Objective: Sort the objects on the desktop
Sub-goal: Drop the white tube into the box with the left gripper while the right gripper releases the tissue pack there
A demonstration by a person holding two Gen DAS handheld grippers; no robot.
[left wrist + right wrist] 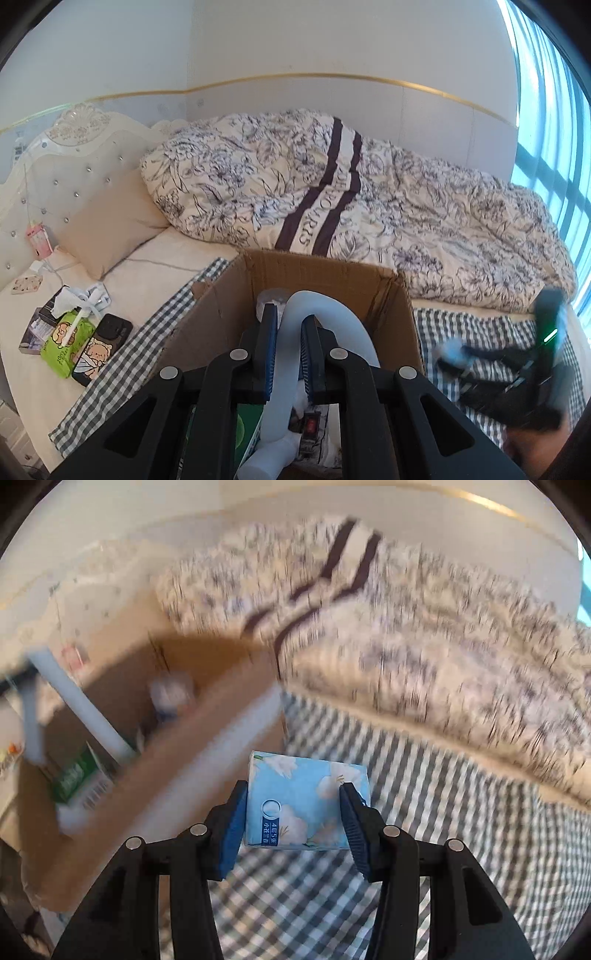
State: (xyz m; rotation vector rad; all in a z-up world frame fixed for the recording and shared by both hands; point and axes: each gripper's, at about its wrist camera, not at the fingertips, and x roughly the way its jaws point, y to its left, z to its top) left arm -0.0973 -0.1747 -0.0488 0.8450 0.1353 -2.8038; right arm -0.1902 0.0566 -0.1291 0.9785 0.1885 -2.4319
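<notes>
A pale blue curved tube [332, 317] hangs over the open cardboard box [321, 273], and my left gripper [290, 314] is shut on it. Its lower end reaches down into the box beside a green carton [247, 424] and a power strip with a red switch [310, 424]. My right gripper [293, 788] is shut on a light blue flowered tissue pack [303, 801], held above the checked cloth [424, 812] just right of the box [122, 653]. This view is motion-blurred. The tube [81, 705] shows inside the box. The right gripper [480, 354] appears blurred at the right of the left wrist view.
The box stands on a bed with a flowered quilt [369, 192] behind it and a tan pillow [110, 221] to the left. A green bear tissue pack [66, 339], a phone in a bear case [99, 347] and small items lie left. A window [554, 147] is at right.
</notes>
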